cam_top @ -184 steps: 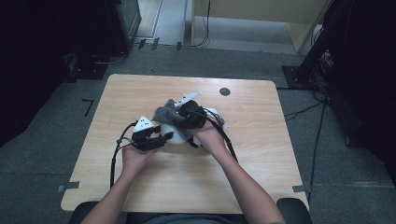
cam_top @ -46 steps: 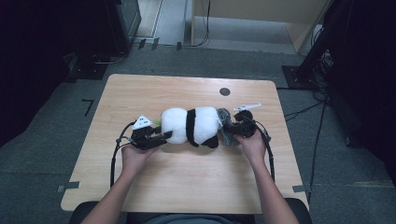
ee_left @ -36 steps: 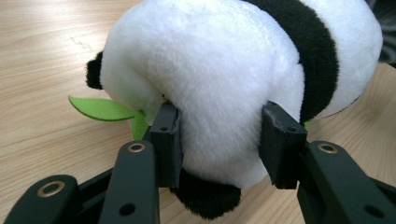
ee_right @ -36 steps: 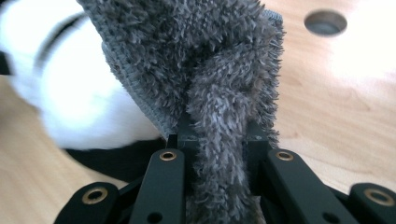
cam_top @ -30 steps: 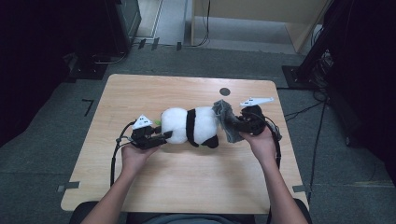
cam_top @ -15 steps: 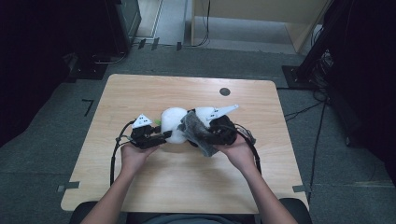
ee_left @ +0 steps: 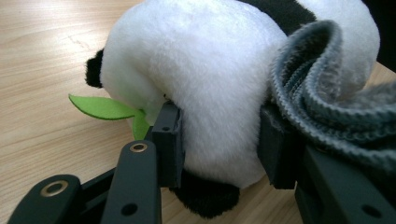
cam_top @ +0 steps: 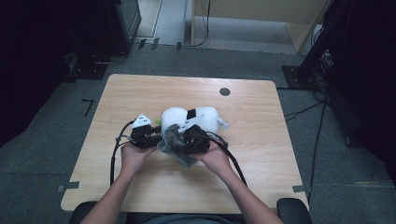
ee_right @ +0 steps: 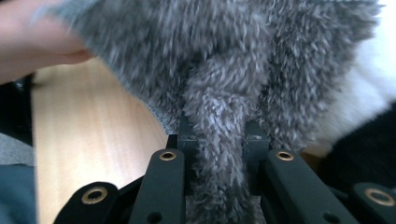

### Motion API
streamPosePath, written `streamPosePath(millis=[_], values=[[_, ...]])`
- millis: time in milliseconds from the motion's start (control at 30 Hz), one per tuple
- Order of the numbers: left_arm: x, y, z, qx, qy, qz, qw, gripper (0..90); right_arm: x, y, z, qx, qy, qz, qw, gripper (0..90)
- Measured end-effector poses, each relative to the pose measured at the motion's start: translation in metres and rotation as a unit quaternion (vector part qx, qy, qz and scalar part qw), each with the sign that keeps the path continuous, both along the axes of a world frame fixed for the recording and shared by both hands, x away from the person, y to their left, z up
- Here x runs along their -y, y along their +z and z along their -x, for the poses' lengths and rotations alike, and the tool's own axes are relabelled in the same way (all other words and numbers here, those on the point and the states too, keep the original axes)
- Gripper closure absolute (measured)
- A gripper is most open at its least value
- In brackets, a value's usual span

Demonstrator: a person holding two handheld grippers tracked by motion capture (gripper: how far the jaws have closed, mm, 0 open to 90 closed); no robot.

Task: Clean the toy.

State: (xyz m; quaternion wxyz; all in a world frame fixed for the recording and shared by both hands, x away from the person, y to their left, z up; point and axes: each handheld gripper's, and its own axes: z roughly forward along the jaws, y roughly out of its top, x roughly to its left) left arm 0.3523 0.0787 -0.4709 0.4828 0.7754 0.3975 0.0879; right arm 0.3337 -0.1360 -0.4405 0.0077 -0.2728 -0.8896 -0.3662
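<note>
Right gripper (ee_right: 217, 135): jaws pressed together on a fold of grey fuzzy cloth (ee_right: 224, 70), carried at the near side of the toy. Left gripper (ee_left: 219, 140): jaws pinching the white body of a plush panda (ee_left: 196, 79), which lies on the wooden table (cam_top: 140, 93) near its middle. Status, as judged: cloth bunched against the panda, not yet spread; draping or wrapping remains.
</note>
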Motion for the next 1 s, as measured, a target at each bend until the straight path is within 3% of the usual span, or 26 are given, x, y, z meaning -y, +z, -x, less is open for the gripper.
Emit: streamPosePath(millis=[133,300,700,1000], values=[[0.0,0.0,0.0,0.0,0.0,-0.001,1.0,56.5,-0.001,-0.01,-0.008,0.002,-0.006,0.005,1.0,75.8],[-0.001,0.0,0.0,0.002,-0.004,-0.002,1.0,56.5,0.013,-0.015,-0.011,0.008,-0.012,0.0,0.9999,75.5],[-0.002,-0.001,-0.001,0.001,-0.007,0.0,1.0,56.8,0.065,-0.003,-0.004,0.008,-0.058,-0.009,0.9982,75.8],[-0.002,-0.001,-0.002,0.0,-0.008,0.001,1.0,56.8,0.103,0.001,0.009,0.017,-0.083,0.011,0.9964,76.1]])
